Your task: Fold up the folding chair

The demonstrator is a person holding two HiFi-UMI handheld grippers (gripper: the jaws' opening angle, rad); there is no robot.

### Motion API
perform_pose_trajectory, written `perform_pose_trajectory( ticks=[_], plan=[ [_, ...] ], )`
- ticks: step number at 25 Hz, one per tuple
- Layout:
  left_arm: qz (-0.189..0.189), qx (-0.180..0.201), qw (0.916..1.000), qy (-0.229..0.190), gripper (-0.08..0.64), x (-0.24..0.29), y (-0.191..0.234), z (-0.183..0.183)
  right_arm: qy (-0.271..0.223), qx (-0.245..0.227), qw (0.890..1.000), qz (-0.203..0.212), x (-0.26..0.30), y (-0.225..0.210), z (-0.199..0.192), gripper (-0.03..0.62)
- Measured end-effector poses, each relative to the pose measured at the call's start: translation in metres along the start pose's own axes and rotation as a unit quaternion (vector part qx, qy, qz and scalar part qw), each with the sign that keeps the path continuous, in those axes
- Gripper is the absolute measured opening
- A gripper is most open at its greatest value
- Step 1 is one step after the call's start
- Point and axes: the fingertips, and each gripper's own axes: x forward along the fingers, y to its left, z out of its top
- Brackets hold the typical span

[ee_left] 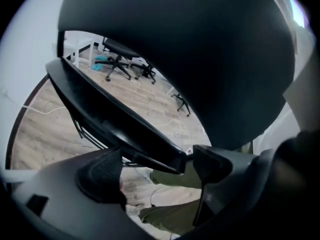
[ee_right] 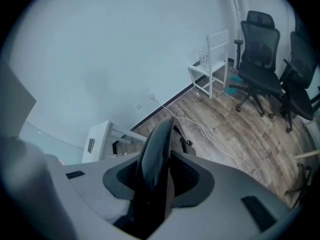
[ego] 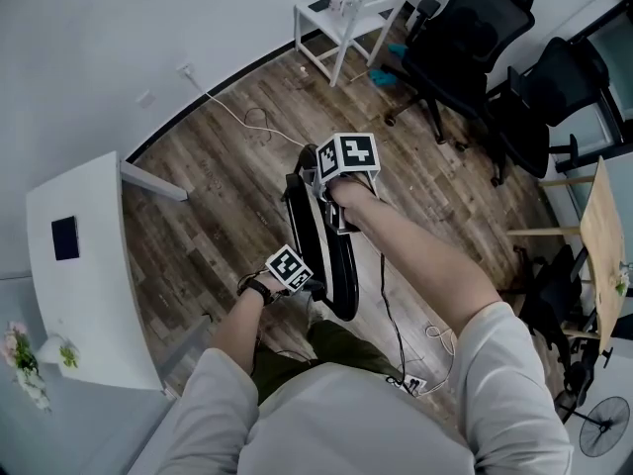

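The black folding chair stands on the wooden floor right in front of the person, its panels drawn close together into a narrow upright shape between the two arms. The right claw sits at the chair's upper end, pointing steeply down. In the right gripper view its two pads lie against either side of the chair's glossy rounded edge, so this claw is clamped on the panel, which rises straight up out of the gap. The left claw is lower down, at the chair's near edge beside the person's leg. In the left gripper view its jaws stand apart, gripping nothing: a thin dark panel of the chair slants down from the upper left and ends above the gap of this claw, just beside the right-hand jaw, while a large dark rounded part of the chair fills the top of the view. A white surface stands off to the left, and black office chairs are well apart by the far wall.
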Motion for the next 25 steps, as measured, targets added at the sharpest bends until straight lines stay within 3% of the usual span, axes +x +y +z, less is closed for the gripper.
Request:
perform_pose_trajectory(
  ticks=[2, 3, 6, 8, 10, 12, 16, 18, 22, 25],
  plan=[
    [-0.002, -0.056, 0.9964, -0.064, 0.431, -0.025, -0.003, -0.001, 0.0, -0.003, 1.0, -0.003, 0.001, 0.002, 0.0, 0.147],
    [-0.005, -0.089, 0.9907, -0.103, 0.431, -0.041, -0.007, -0.001, 0.0, -0.005, 1.0, -0.006, 0.002, 0.003, 0.0, 0.144],
    [-0.018, -0.179, 0.9573, -0.226, 0.431, -0.097, -0.033, 0.008, 0.0, -0.01, 1.0, -0.011, 0.001, 0.002, 0.0, 0.141],
    [-0.017, -0.199, 0.9376, -0.284, 0.431, -0.13, -0.063, 0.024, 0.0, -0.011, 1.0, -0.013, 0.001, 0.003, -0.001, 0.14],
    [-0.003, -0.19, 0.9301, -0.315, 0.431, -0.151, -0.097, 0.044, 0.001, -0.012, 1.0, -0.016, 0.002, 0.006, -0.002, 0.138],
    [0.043, -0.169, 0.9307, -0.322, 0.436, -0.161, -0.119, 0.062, 0.001, -0.014, 1.0, -0.018, 0.005, 0.011, -0.002, 0.138],
    [0.151, -0.139, 0.933, -0.295, 0.439, -0.152, -0.124, 0.077, 0.0, -0.014, 1.0, -0.024, 0.011, 0.02, -0.004, 0.138],
    [0.172, -0.135, 0.9349, -0.28, 0.443, -0.142, -0.123, 0.077, 0.0, -0.013, 1.0, -0.027, 0.014, 0.026, -0.006, 0.138],
    [0.193, -0.115, 0.9481, -0.225, 0.443, -0.126, -0.127, 0.073, 0.001, -0.013, 0.999, -0.029, 0.02, 0.039, -0.007, 0.14],
    [0.258, -0.097, 0.941, -0.196, 0.442, -0.117, -0.11, 0.07, 0.0, -0.016, 0.999, -0.034, 0.025, 0.048, -0.007, 0.14]
  ],
)
